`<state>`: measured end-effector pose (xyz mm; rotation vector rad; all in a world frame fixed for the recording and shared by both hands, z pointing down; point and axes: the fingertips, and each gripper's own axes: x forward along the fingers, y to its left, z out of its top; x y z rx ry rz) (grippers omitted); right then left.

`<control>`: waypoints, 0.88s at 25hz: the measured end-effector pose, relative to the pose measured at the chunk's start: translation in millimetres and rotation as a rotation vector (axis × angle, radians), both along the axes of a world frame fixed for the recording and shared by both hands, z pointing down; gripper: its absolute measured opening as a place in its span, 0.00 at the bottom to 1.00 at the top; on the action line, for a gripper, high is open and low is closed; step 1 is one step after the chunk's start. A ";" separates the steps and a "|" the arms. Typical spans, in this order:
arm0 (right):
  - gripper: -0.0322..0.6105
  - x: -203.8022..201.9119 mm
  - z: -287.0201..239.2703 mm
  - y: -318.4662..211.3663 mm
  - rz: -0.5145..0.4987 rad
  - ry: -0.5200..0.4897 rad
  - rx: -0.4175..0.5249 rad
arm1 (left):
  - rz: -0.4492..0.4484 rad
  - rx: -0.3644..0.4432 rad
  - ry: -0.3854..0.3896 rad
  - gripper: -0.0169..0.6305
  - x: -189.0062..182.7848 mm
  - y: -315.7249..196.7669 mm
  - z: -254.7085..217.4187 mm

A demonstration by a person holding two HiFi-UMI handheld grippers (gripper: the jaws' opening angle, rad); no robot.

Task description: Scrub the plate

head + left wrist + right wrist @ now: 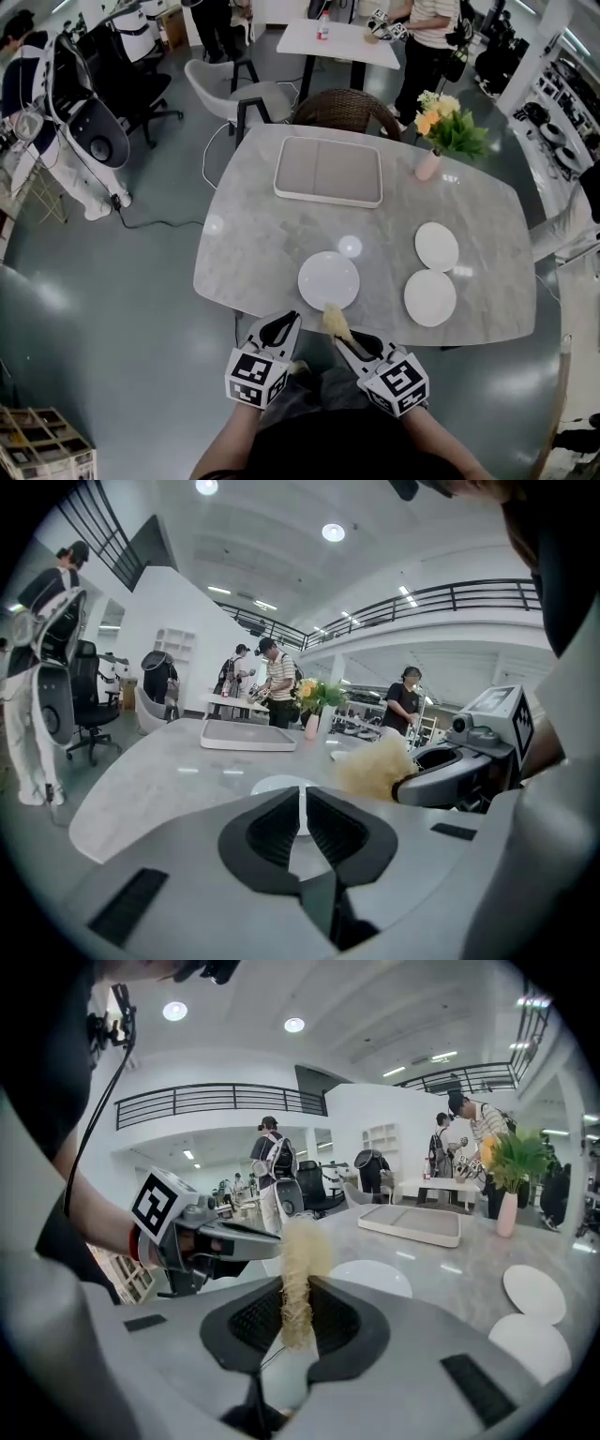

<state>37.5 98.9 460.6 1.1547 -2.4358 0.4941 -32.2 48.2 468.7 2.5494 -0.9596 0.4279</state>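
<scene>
Right gripper (349, 339) clamps a tan fibrous scrubber (335, 322) by the white plate's (329, 279) near rim; left gripper (281, 330), jaws together, holds nothing.

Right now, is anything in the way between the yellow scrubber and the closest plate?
No, nothing visible. The right gripper holds the scrubber by the near rim of the nearest plate; the left gripper, shut and empty, sits off to the side.
</scene>
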 end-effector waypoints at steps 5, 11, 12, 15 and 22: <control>0.16 5.6 -2.3 -0.9 -0.001 -0.020 -0.005 | -0.003 -0.002 -0.004 0.08 3.3 4.1 -2.0; 0.16 12.5 -3.3 9.8 -0.012 -0.027 -0.021 | -0.015 -0.014 -0.002 0.08 10.5 17.4 -4.5; 0.16 13.9 -3.6 11.9 -0.013 -0.027 -0.023 | -0.017 -0.015 0.000 0.08 11.9 18.7 -5.2; 0.16 19.5 -1.5 17.7 -0.016 -0.025 -0.029 | -0.015 -0.015 -0.002 0.08 17.8 23.5 -6.1; 0.16 25.5 -5.9 31.4 -0.025 -0.040 -0.030 | -0.012 -0.012 -0.008 0.08 25.8 38.8 -10.1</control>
